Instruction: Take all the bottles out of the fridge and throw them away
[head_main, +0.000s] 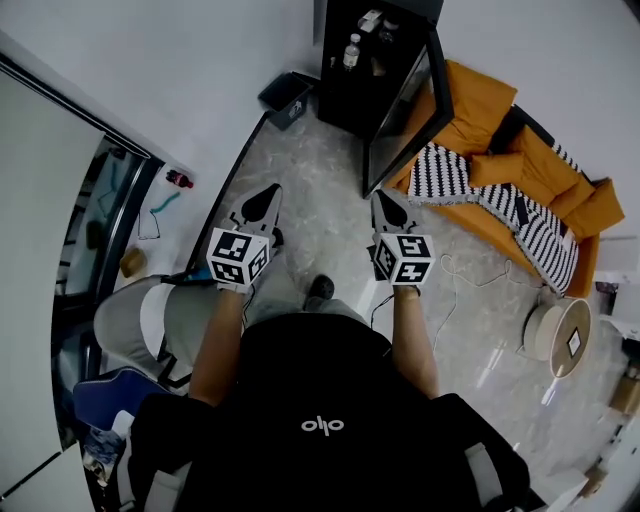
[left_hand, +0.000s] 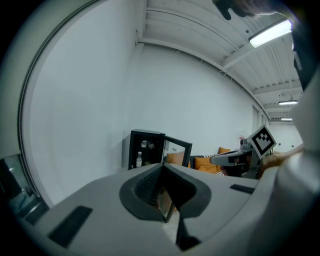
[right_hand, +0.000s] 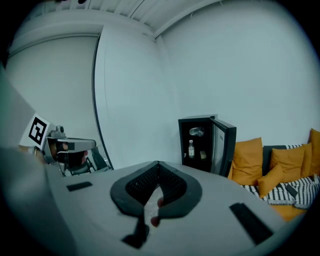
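Ahead across the pale marbled floor (head_main: 320, 170): black mini fridge (head_main: 372, 75) against the white wall, glass door (head_main: 405, 115) swung wide open toward the orange sofa (head_main: 540, 180). Inside, on a middle shelf, one clear bottle (right_hand: 191, 149) standing upright, with a small brownish item (right_hand: 203, 155) beside it, too small to name. On the shelf above, a second bottle (right_hand: 196, 132) lying on its side. Just left of the fridge, a small dark bin (head_main: 288, 98).

Well short of the fridge, held side by side above the floor: left gripper (head_main: 262, 203) and right gripper (head_main: 387, 211), both pointing toward the open fridge. Fingers of each clenched tight together, nothing between them.

Draped over the sofa seat, a black-and-white striped blanket (head_main: 500, 195); orange cushions (right_hand: 247, 157) propped along the back. Near the sofa's end, a round pale stool (head_main: 545, 330); close by, a thin white cable (head_main: 470, 275) trailing over the floor.
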